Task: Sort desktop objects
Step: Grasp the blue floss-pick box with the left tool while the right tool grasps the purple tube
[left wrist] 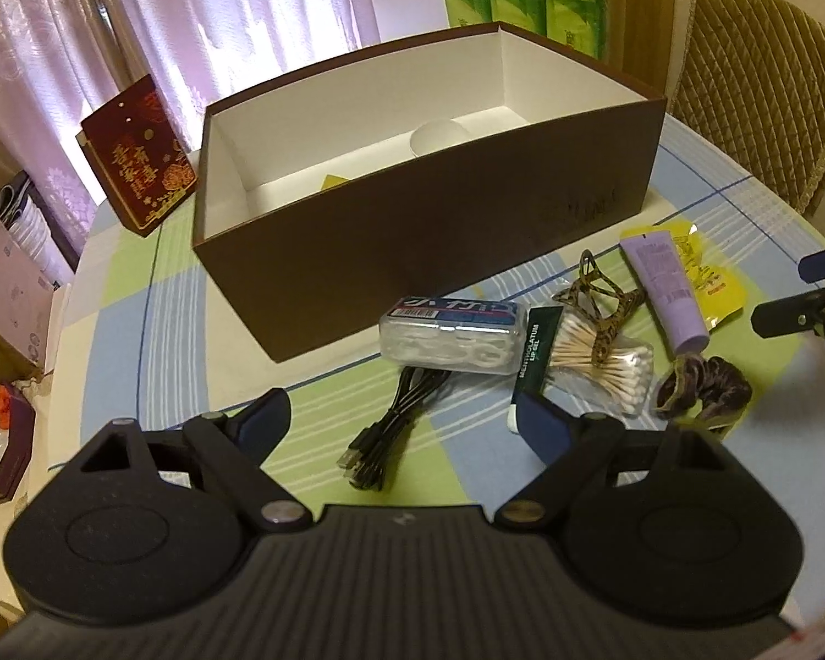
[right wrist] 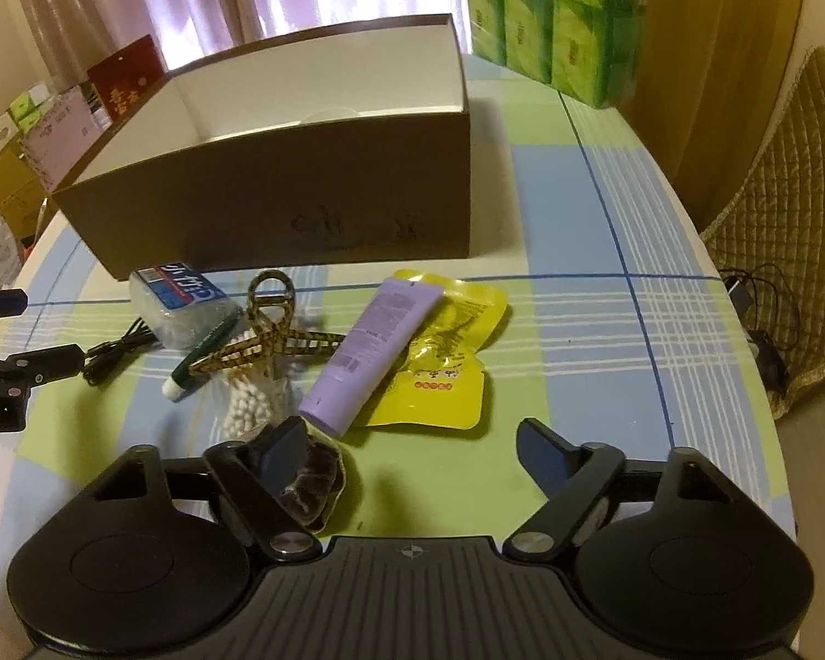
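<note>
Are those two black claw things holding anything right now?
No, nothing. The left gripper is open over the black cable. The right gripper is open too, one finger beside the dark scrunchie, not clamping it.

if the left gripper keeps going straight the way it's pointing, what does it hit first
Most likely the black USB cable, which lies bundled on the tablecloth between the open fingers of the left gripper. The clear floss-pick box sits just beyond it. Depth is hard to judge through the fisheye.

In front of the brown box [left wrist: 429,220] I count 1 floss case [left wrist: 451,335], 1 black cable [left wrist: 396,418], 1 lip balm [left wrist: 531,363], 1 swab bag [left wrist: 605,368], 1 hair claw [left wrist: 599,297], 1 purple tube [left wrist: 665,286], 1 yellow pouch [left wrist: 709,280], 1 scrunchie [left wrist: 704,390].
</note>
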Motion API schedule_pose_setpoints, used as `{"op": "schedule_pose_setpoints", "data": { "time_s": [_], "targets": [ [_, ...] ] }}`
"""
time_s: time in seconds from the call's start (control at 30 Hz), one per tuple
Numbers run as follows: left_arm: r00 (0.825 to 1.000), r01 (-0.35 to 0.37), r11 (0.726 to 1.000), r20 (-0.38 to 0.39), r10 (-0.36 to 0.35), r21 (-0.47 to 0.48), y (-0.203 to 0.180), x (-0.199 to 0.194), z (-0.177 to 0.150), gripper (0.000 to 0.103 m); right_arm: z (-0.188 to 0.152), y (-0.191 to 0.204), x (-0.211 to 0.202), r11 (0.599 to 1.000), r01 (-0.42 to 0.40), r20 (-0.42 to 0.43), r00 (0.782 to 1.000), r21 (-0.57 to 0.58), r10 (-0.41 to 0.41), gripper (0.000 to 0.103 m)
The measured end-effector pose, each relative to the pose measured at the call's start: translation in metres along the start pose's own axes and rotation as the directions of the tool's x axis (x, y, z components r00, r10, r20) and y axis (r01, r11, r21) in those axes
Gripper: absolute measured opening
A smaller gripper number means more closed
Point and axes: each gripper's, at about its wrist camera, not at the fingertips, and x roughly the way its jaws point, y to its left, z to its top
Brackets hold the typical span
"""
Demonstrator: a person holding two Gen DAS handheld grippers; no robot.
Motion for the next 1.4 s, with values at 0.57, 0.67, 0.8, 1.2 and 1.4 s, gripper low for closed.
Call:
{"op": "schedule_pose_setpoints", "data": {
  "time_s": [0.57,0.67,0.8,1.2,1.4],
  "targets": [
    [0.989,0.131,0.991,-0.067,-0.132,-0.017,0.007,0.06,0.018,0.093,0.017,0.001,0.029,0.994,0.008,-0.03,1.0,0.106,-0.005,0.072],
    [0.984,0.163,0.986,-0.069,-0.164,-0.019,0.008,0.069,0.022,0.094,0.017,-0.001,0.032,0.993,0.015,-0.037,0.999,0.12,-0.01,0.072],
    [0.979,0.193,0.981,-0.065,-0.193,-0.006,0.007,0.08,0.026,0.093,0.017,-0.004,0.034,0.99,0.025,-0.043,0.999,0.14,-0.019,0.072],
    [0.983,0.186,0.983,-0.004,-0.186,0.009,0.012,0.072,0.024,0.083,0.027,0.02,0.038,0.997,-0.011,-0.02,1.0,0.082,0.013,0.068],
    [0.99,0.143,0.989,0.017,-0.142,-0.043,0.029,0.055,0.018,0.083,0.029,0.035,0.06,0.999,0.0,-0.053,0.999,0.044,0.002,0.044]
  ]
}}
